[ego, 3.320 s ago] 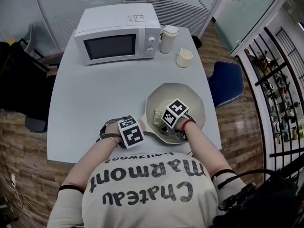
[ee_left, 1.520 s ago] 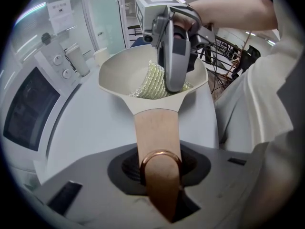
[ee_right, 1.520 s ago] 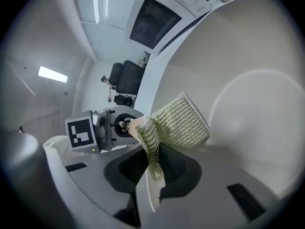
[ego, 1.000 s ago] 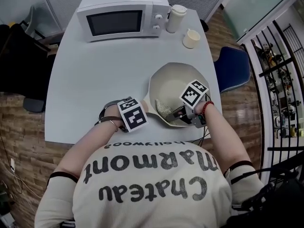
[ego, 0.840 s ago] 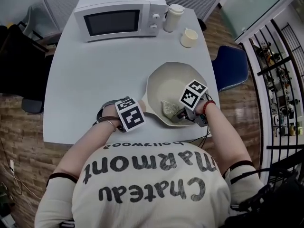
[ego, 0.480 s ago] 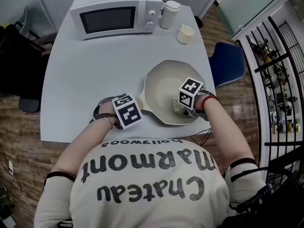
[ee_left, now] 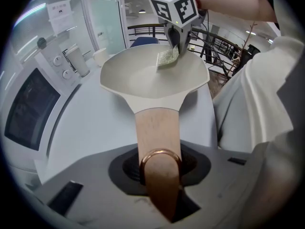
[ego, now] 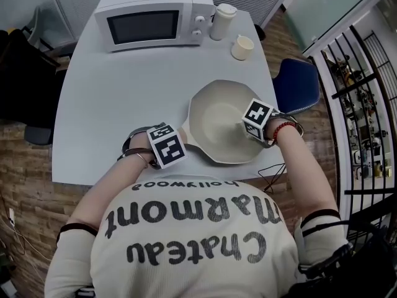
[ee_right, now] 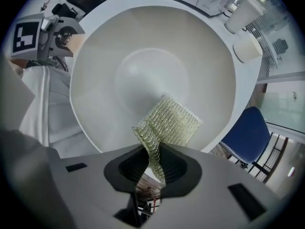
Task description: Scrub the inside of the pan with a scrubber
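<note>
A cream pan (ego: 214, 113) with a wooden handle (ee_left: 156, 128) sits near the front edge of the grey table (ego: 111, 92). My left gripper (ego: 178, 145) is shut on the end of that handle, by its copper ring, and holds the pan level. My right gripper (ego: 247, 130) points steeply down at the pan's right inner wall. It is shut on a yellow-green mesh scrubber (ee_right: 169, 120), whose free end lies against the pan's sloping side (ee_right: 143, 56). In the left gripper view the scrubber (ee_left: 167, 58) touches the far wall under the right gripper (ee_left: 177, 41). The head view hides the scrubber behind the marker cube.
A white microwave (ego: 149, 20) stands at the table's back, with a white lidded jar (ego: 220, 12) and a cream cup (ego: 242, 47) to its right. A blue chair (ego: 296, 85) stands beyond the table's right edge. The pan's near rim reaches almost to the table's front edge.
The right gripper has swept the scrubber from the pan's near left side across to its right wall and turned. The left gripper and the pan have stayed put.
</note>
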